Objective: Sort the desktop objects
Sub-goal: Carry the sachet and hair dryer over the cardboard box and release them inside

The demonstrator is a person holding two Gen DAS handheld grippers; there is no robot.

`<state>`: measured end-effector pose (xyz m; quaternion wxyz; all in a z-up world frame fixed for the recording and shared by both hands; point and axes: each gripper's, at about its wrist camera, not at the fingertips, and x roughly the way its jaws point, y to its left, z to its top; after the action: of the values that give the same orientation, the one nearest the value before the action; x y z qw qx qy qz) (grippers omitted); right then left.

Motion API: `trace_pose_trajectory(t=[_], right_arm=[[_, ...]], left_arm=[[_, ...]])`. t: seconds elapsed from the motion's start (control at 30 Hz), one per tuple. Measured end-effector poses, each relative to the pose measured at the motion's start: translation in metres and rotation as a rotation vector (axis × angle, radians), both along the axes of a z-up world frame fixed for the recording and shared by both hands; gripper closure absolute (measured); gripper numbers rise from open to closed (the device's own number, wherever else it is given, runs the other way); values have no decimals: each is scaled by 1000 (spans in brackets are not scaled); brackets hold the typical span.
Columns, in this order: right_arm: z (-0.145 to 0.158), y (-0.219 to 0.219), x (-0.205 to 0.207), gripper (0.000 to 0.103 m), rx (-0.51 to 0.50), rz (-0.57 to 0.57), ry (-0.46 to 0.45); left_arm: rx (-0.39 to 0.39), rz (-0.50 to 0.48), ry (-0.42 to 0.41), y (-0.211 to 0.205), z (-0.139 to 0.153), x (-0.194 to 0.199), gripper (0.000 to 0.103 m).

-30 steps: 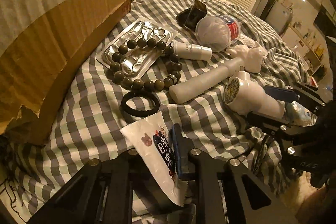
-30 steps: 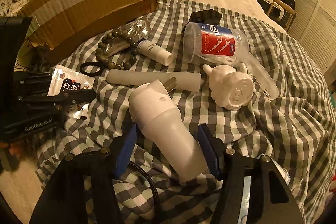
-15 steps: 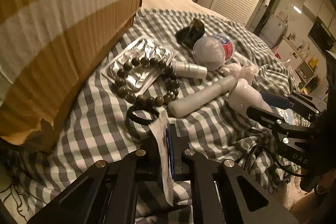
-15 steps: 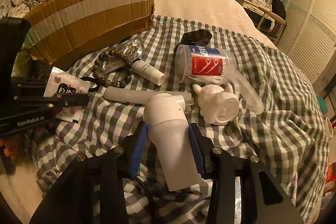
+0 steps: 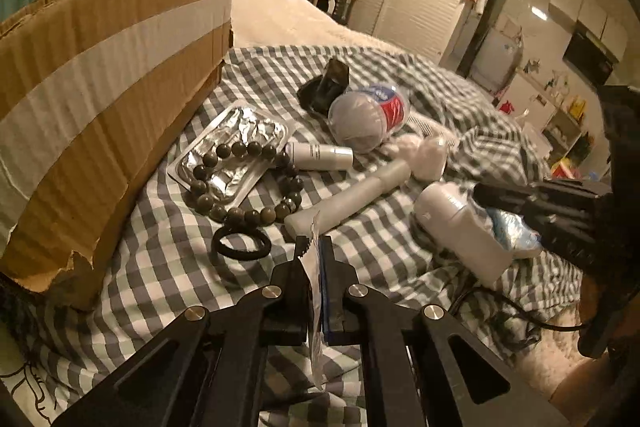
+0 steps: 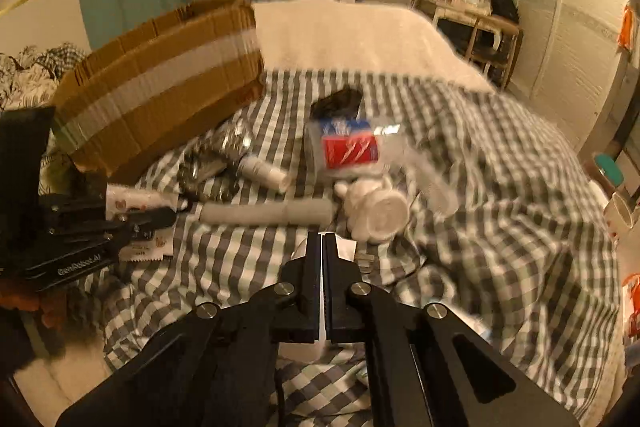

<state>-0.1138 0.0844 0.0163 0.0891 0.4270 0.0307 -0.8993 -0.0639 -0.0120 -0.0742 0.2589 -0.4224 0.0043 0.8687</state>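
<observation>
Left wrist view: left gripper [image 5: 316, 259] pinches the snack packet [image 5: 314, 307] edge-on above the checked blanket [image 5: 160, 267]. Right gripper [image 6: 322, 259] looks clamped on something white, probably the hairdryer [image 5: 460, 227]. Next, both go in the cardboard box [image 5: 100, 99].

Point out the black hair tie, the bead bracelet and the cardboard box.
black hair tie [image 5: 241, 244]: left wrist view, on the front of its ring.
bead bracelet [image 5: 239, 149]: left wrist view, on a bead lying over the foil pack.
cardboard box [image 5: 120, 75]: left wrist view, on its taped side wall.
</observation>
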Motion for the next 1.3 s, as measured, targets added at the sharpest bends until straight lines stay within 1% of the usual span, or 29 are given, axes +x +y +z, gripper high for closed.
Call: trace_pose_trajectory(t=[0.07,0.1,0.13,0.17,0.2,0.23,0.27,0.33,0.37,0.4,0.43,0.5,0.6,0.7,0.73,0.8,0.83,0.87,0.93,1.0,1.1,1.17,1.2,1.23,1.27,1.3], right_arm=[[-11,-3,-2,102,24,4,-46],[-10,-4,-1,101,23,5,-43],[-9,-4,-1,97,12,1,-45],[-9,-2,-1,83,-20,-2,-58],[-10,-1,-1,72,-43,-15,-68],[-15,-1,-2,53,-58,-27,-93],[-21,-3,-3,50,-56,-26,-119],[-34,-9,-5,51,0,-22,-169],[-38,-12,-6,61,22,-19,-179],[-41,-12,-9,65,18,-17,-186],[-40,-11,-12,71,-1,-22,-187],[-33,-10,-13,72,-8,-36,-156],[-19,-10,-8,72,-24,-40,-95],[-6,-10,0,72,-73,-49,-53],[-1,-11,2,72,-82,-49,-44],[14,-14,10,72,-94,-48,-2],[21,-15,12,72,-101,-46,16],[29,-16,13,72,-115,-46,36],[46,-18,17,72,-137,-39,80],[64,-23,17,72,-139,-26,126],[93,-32,12,72,-160,2,191],[110,-40,8,72,-167,27,223],[120,-46,5,72,-175,43,243],[129,-51,1,72,-185,56,257],[136,-56,-2,72,-194,65,267],[141,-61,-5,72,-203,77,275]], left_arm=[[2,7,-16,-1,-2,-2,98],[5,9,-22,-3,-3,-3,98],[10,10,-21,-3,-3,-4,98],[10,12,-20,-4,-4,-5,98],[6,13,-20,-4,-5,-5,98],[3,13,-23,-3,-6,-5,98],[-1,14,-28,-3,-8,-6,98],[0,15,-38,-4,-11,-7,98],[2,17,-40,-5,-12,-8,98],[5,18,-40,-5,-12,-9,98],[9,18,-38,-5,-11,-9,98],[25,13,-30,-6,-9,-8,98],[115,-13,-39,-9,-2,-7,98],[138,-19,11,-10,9,-3,98],[157,-32,7,-10,13,-2,98],[231,-55,-17,-12,23,-2,98],[249,-55,-4,-13,30,0,98],[262,-71,23,-14,40,4,98],[270,-61,89,-18,61,11,98],[275,-31,155,-22,88,17,98],[279,29,244,-29,133,15,98],[324,78,263,-41,158,5,98],[342,116,262,-49,170,-4,98],[337,153,274,-54,177,-9,98],[312,233,311,-64,185,-16,98],[290,283,329,-72,187,-19,98]])
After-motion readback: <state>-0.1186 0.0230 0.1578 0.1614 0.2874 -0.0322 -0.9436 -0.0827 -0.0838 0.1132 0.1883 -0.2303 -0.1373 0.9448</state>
